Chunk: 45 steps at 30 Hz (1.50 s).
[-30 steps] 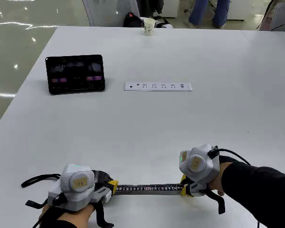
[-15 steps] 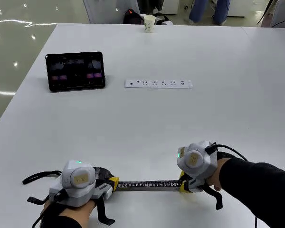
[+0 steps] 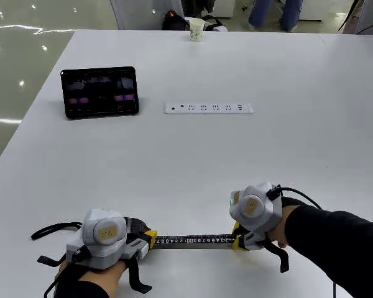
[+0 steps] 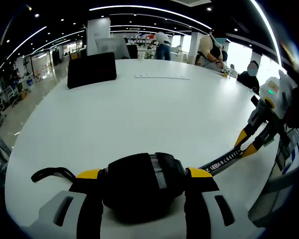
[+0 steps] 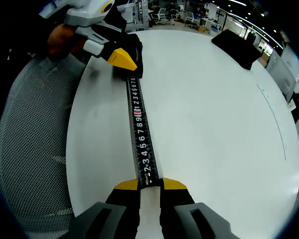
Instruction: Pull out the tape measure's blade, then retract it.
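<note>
Pinching blade tip (image 5: 147,175), right gripper (image 5: 150,185); left gripper (image 4: 145,174) fingers (image 4: 202,174) flank case (image 4: 139,186).

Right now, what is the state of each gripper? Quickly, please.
The left gripper: closed, holding the tape measure case.
The right gripper: closed, holding the end of the blade.

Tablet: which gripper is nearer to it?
Left. The left gripper is at the near edge, roughly in front of the tablet; the right gripper, holding the blade, is farther right.
</note>
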Motion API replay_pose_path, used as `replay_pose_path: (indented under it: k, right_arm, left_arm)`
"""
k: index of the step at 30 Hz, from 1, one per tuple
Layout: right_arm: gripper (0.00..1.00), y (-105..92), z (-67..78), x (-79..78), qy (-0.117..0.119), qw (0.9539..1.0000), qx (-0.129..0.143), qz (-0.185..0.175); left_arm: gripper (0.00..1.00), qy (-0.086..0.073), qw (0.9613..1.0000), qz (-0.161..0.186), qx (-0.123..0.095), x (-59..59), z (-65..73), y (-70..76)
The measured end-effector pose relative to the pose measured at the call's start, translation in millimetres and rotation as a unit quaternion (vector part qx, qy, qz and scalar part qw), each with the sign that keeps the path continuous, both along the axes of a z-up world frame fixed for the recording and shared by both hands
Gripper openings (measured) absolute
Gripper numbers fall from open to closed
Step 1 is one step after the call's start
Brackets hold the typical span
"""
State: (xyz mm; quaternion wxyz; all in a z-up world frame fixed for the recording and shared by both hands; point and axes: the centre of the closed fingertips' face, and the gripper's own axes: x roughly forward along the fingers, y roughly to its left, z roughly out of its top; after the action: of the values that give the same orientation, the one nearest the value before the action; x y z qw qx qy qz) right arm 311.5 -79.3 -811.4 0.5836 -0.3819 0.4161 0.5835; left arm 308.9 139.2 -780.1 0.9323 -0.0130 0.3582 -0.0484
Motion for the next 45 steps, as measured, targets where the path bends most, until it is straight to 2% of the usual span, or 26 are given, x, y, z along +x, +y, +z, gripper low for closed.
replay_pose_path:
  k: [21, 28, 45]
  right_arm:
    - [0.11, 9.0, -0.2, -0.7, -0.004, 1.0000, 0.001, 0.005]
    - [0.11, 12.9, 0.0, -1.9, -0.002, 0.9999, 0.013, 0.001]
    - [0.11, 24.7, -0.1, -3.1, -0.004, 0.9998, 0.020, -0.001]
  left_arm:
    - [0.61, 0.002, 1.0000, 0.000, -0.002, -0.1, -0.1, 0.4]
    - [0.61, 0.002, 1.0000, 0.000, -0.002, -0.3, -0.3, 0.2]
    - [0.61, 0.002, 1.0000, -0.001, -0.002, -0.5, -0.6, -0.3]
